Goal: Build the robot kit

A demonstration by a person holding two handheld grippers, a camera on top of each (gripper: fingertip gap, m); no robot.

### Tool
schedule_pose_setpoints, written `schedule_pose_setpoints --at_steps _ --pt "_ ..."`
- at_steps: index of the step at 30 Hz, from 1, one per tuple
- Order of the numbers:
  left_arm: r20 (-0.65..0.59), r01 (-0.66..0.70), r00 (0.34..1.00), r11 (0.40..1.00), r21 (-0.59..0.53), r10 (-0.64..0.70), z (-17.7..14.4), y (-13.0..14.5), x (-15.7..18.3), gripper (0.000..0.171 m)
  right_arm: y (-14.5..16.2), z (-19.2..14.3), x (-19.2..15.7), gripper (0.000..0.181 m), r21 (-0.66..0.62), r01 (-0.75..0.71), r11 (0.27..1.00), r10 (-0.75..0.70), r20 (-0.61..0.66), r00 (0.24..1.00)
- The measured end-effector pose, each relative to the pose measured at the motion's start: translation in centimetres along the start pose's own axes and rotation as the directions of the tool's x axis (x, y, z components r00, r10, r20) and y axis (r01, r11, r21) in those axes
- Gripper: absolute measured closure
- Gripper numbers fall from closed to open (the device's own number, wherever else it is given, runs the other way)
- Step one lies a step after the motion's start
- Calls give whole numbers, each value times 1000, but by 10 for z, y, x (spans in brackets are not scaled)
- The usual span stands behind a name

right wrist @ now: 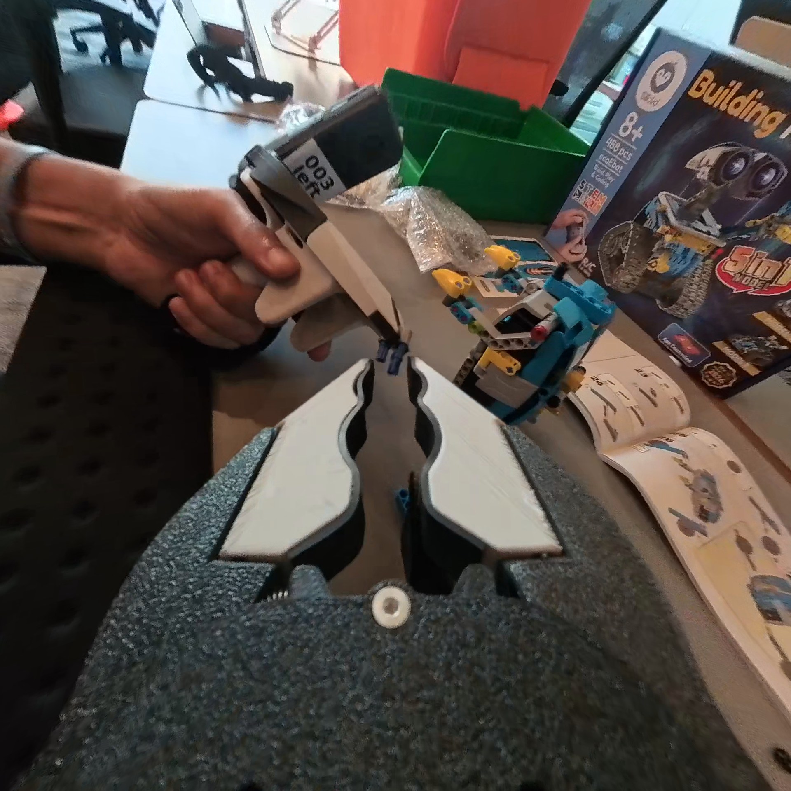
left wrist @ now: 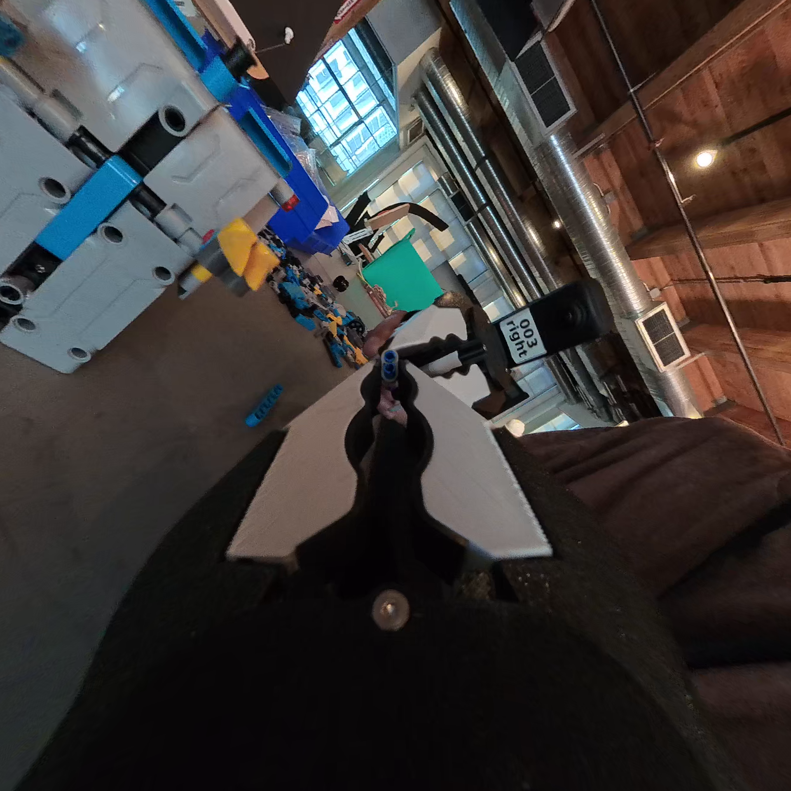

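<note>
My left gripper (left wrist: 390,379) is shut on a small blue connector pin piece (left wrist: 388,363) at its tips. In the right wrist view a hand holds the left gripper (right wrist: 391,340), which points down with the blue pin piece (right wrist: 391,355) between its tips. My right gripper (right wrist: 390,368) is open and empty, its white fingers (right wrist: 466,462) on either side just below that piece, apart from it. A grey, blue and yellow brick-built model (right wrist: 535,342) stands on the table just right of both grippers. It fills the upper left of the left wrist view (left wrist: 128,179).
A blue beam (left wrist: 264,405) lies on the grey table (left wrist: 128,471). A green bin (right wrist: 471,154), bubble wrap (right wrist: 436,222), the printed kit box (right wrist: 693,205) and an open instruction booklet (right wrist: 667,462) lie at the right. Loose bricks (left wrist: 325,316) and a blue bin (left wrist: 308,201) are farther off. Only a small space, under 4 cm, lies between the two pairs of fingers.
</note>
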State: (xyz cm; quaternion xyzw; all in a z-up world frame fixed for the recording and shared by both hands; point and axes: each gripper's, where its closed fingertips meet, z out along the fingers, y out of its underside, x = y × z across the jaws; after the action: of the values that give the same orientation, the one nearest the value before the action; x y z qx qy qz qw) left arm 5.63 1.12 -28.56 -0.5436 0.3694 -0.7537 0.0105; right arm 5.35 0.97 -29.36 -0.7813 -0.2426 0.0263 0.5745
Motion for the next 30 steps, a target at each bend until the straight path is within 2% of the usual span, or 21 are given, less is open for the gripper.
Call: schedule_pose_setpoints --at_steps 7,12,17,22,27,30 --pt "-39 20 999 1000 0 -20 2 1 5 165 -1 -1 2 165 3 36 999 -36 -35 999" --pt "-52 43 998 998 56 -40 4 -4 8 164 -7 -1 7 162 28 40 999 -37 -75 996" --pt "-67 47 997 994 100 -40 6 -8 12 164 -14 -3 7 173 35 126 991 -119 -152 981" --pt "-55 26 998 992 127 -19 7 -12 14 164 -17 -4 10 174 58 58 997 -49 -139 989" --pt "-28 47 999 998 42 -46 5 -5 4 165 -5 0 6 171 9 60 998 -59 -47 997" --pt "26 -11 1000 1000 -17 12 7 2 -1 165 12 -2 9 155 -87 103 991 -104 -8 995"
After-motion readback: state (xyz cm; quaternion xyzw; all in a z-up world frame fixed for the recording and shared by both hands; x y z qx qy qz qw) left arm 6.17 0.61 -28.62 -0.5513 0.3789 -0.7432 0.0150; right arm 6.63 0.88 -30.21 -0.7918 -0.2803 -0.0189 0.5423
